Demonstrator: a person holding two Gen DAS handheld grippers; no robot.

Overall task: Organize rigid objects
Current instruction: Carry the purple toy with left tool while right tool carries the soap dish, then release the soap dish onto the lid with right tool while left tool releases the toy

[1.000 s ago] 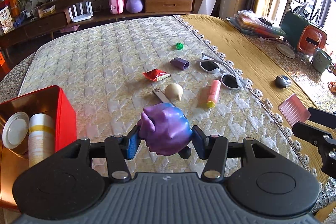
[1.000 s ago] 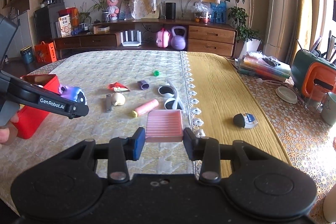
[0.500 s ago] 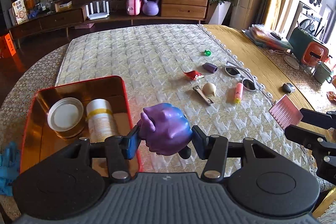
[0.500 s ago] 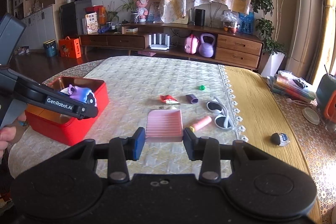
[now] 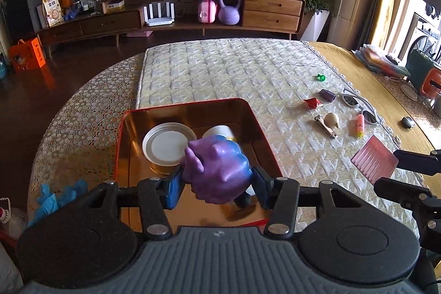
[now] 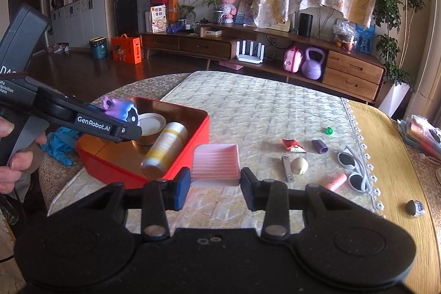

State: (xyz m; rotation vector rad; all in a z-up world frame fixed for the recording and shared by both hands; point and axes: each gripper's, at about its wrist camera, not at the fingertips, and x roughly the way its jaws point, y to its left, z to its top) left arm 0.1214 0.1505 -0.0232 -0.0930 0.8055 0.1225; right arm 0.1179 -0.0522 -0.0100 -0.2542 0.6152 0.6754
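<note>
The left gripper [image 5: 216, 185] has its jaws closed on a purple toy [image 5: 216, 170] and holds it above the red tin [image 5: 190, 104], over the near part of the tin's floor, most likely so that it can be released among the things already sorted there: a round lid [image 5: 165, 141] and a white and yellow bottle [image 6: 165, 150] lying on its side. The right gripper [image 6: 215, 185] has its jaws clamped on a pink ridged tray [image 6: 216, 163], held off the surface just right of the tin, probably waiting its turn. The left wrist view looks down into the tin and shows free floor under the toy. The right wrist view shows from the side that the toy hangs clear above the rim and the tin's outer wall. Further right of the tin, sunglasses [image 6: 354, 168], nail clippers [image 6: 287, 168], a pink tube [image 6: 335, 181] and other small pieces lie unsorted on the quilted cloth [image 5: 234, 68].
</note>
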